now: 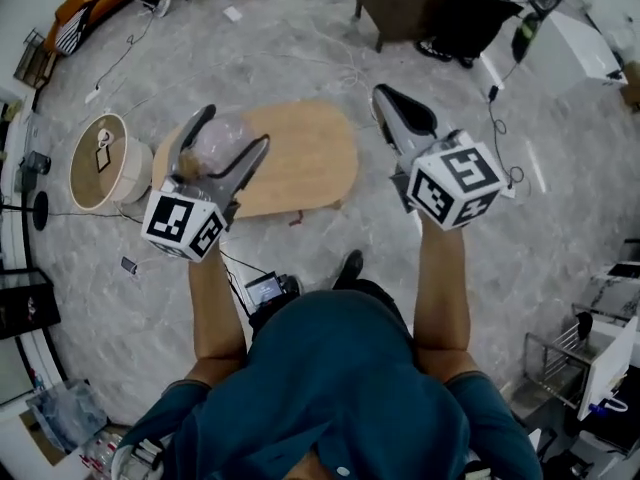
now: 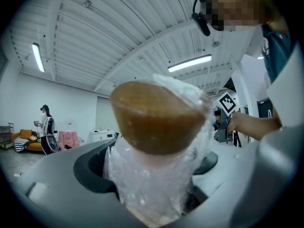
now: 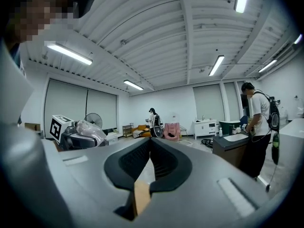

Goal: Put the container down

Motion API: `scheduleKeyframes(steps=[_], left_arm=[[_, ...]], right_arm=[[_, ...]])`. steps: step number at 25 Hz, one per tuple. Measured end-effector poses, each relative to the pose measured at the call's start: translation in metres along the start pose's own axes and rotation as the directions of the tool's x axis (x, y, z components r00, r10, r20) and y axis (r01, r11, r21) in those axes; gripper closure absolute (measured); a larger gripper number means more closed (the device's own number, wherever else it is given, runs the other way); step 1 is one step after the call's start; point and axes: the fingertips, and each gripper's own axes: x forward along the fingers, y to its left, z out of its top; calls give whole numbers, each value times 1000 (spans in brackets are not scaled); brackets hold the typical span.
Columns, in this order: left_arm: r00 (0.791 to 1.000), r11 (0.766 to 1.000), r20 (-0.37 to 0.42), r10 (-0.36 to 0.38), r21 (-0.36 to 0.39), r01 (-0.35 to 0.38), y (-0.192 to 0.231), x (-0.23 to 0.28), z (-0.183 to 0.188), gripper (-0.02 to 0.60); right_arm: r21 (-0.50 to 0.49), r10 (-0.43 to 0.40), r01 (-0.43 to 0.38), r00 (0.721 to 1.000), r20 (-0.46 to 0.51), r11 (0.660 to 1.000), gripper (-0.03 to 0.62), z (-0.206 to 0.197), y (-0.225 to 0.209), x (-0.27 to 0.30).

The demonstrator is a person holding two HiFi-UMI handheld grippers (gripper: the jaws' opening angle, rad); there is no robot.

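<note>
A clear container [image 1: 218, 143] wrapped in crinkled plastic, with a brown end [image 2: 154, 120], is held in the air between the jaws of my left gripper [image 1: 233, 130]. It hangs above the left end of the oval wooden table [image 1: 305, 158]. In the left gripper view the container fills the gap of the left gripper [image 2: 152, 179] and its brown end faces the camera. My right gripper [image 1: 397, 103] is raised to the right of the table, shut and empty; its jaws meet at the tips [image 3: 151, 144]. The right gripper view also catches the wrapped container [image 3: 90, 128] at the left.
A round low drum stool [image 1: 105, 163] stands left of the table. A dark desk [image 1: 410, 3] is at the far side, with cables across the marbled floor. A small device [image 1: 268, 290] lies by the person's feet. Other people stand in the background [image 3: 259, 122].
</note>
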Motion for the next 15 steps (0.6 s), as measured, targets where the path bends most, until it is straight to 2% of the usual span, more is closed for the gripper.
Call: scheduleKeyframes(steps=[6, 15], left_arm=[[997, 997, 0, 72, -21, -72, -31, 41, -4, 170], [993, 994, -36, 112, -2, -112, -38, 65, -14, 170]], right_arm=[[-11, 93, -93, 995, -19, 996, 583, 5, -46, 0], [21, 142, -142, 990, -16, 990, 583, -9, -70, 1]])
